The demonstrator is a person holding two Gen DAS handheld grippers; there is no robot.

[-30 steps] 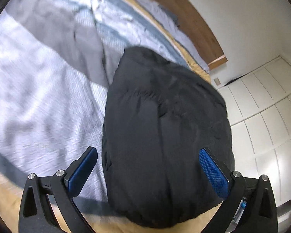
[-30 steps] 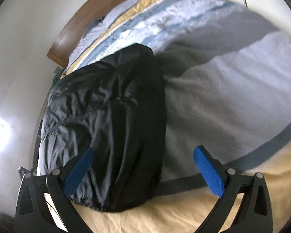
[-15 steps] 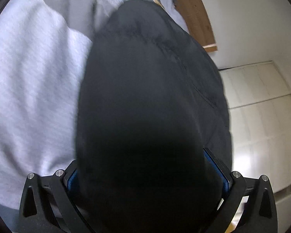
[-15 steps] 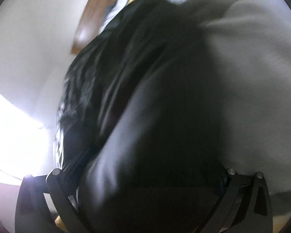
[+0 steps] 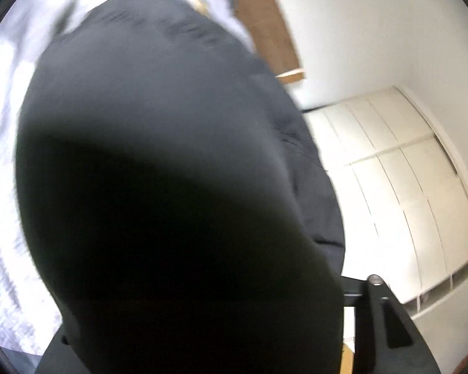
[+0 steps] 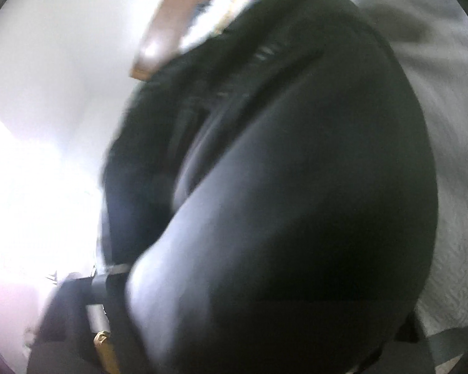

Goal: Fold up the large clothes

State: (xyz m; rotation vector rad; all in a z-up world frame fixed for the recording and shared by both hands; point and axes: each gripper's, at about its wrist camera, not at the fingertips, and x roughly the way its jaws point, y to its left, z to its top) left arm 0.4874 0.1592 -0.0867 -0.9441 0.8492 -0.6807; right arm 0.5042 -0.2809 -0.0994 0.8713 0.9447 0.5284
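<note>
A big black padded jacket (image 5: 159, 168) lies on the bed and fills most of the left wrist view. It also fills the right wrist view (image 6: 280, 202). Both grippers are pushed right up against its near edge, and the fabric covers their fingers and pads. Only part of the left gripper's black frame (image 5: 387, 321) shows at the lower right. A dark piece of the right gripper's frame (image 6: 78, 327) shows at the lower left. I cannot tell how the jaws stand in either view.
The bed has a white and grey patterned cover (image 5: 3, 187), also seen at the right of the right wrist view (image 6: 452, 187). A wooden headboard (image 5: 265, 25) stands at the far end. White cabinet doors (image 5: 405, 187) are to the right. A bright window glare (image 6: 21, 187) is at the left.
Both grippers have moved forward and down onto the jacket's near edge. One second ago their open blue pads were in view; now the fabric hides them.
</note>
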